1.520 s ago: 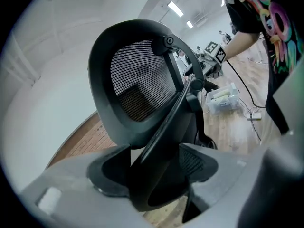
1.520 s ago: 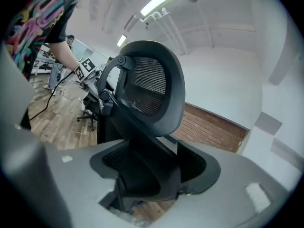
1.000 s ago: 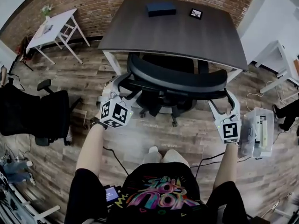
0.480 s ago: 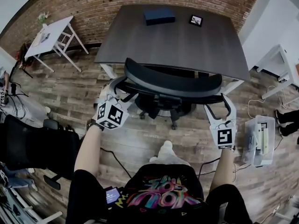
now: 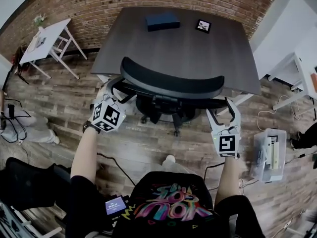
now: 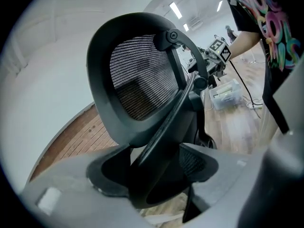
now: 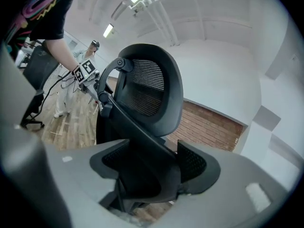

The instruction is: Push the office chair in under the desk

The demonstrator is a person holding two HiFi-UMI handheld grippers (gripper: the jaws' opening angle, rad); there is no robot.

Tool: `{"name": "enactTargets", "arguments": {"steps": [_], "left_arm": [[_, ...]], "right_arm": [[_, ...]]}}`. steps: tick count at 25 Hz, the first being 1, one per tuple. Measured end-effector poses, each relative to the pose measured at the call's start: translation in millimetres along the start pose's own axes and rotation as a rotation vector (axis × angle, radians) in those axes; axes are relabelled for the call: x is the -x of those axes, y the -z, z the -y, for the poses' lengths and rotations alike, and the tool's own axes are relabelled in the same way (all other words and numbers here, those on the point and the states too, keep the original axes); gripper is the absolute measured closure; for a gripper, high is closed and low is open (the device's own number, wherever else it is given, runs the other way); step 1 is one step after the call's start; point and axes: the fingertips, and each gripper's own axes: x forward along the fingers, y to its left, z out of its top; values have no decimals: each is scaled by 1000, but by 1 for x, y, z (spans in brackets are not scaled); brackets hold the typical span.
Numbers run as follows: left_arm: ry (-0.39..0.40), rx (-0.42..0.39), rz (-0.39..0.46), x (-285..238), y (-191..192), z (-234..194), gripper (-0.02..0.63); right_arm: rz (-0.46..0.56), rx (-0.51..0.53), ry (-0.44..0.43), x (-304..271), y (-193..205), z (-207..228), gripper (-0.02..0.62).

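A black office chair [image 5: 171,86] with a mesh back stands at the near edge of the dark grey desk [image 5: 188,46], its seat under the top and its base partly hidden. My left gripper [image 5: 113,92] holds the chair's back frame on the left side. On the right side my right gripper [image 5: 223,108] holds the frame. In the left gripper view the chair's black strut [image 6: 164,127] lies between the jaws of the left gripper [image 6: 152,175]. The right gripper view has the strut [image 7: 137,132] pinched in the right gripper [image 7: 152,175].
A blue box [image 5: 162,21] and a small black frame [image 5: 203,26] lie on the desk. A white side table [image 5: 47,41] stands far left, a white desk [image 5: 297,66] right. A clear plastic bin [image 5: 269,155] sits on the wooden floor. Another black chair [image 5: 27,187] is at lower left.
The chair has rolled forward toward the desk with both grippers on it; its back now stands at the desk's near edge. The person has stepped forward too.
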Motion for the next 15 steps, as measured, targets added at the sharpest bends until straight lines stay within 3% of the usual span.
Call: {"name": "enactTargets", "arguments": {"steps": [15], "left_arm": [[-1, -29, 44, -38, 6, -20, 290]], "right_arm": [[-11, -9, 27, -32, 12, 12, 281]]}}
